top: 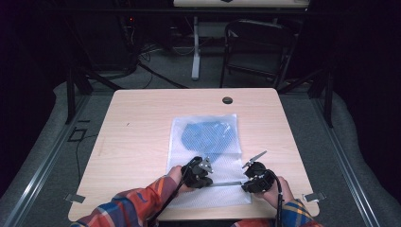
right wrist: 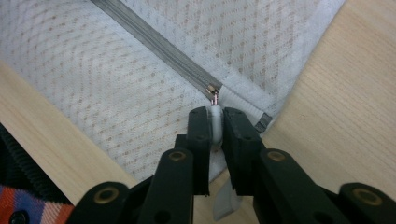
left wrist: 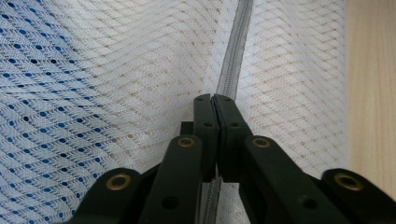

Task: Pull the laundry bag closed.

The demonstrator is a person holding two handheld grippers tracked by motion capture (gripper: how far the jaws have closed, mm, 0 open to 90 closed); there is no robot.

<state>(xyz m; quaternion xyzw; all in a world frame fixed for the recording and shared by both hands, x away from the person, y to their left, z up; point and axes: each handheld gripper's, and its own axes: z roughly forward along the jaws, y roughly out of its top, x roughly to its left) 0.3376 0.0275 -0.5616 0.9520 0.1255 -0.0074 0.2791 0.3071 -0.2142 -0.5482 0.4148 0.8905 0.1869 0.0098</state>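
Mesh bag held at its zipper by both grippers

A white mesh bag lies at the centre of the wooden table, with a blue item seen inside it in the upper half. The left gripper is pinched almost closed on the grey zipper. The right gripper, slightly parted, holds the white pull tab at the bag's lower right corner.

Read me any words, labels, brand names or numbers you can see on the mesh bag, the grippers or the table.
None: no readable text stands anywhere.
White mesh zip bag: no label or print shows.
Zipper and white pull tab: plain, no brand mark.
Left gripper and right gripper: black jaws, unmarked.
Table: bare wood.
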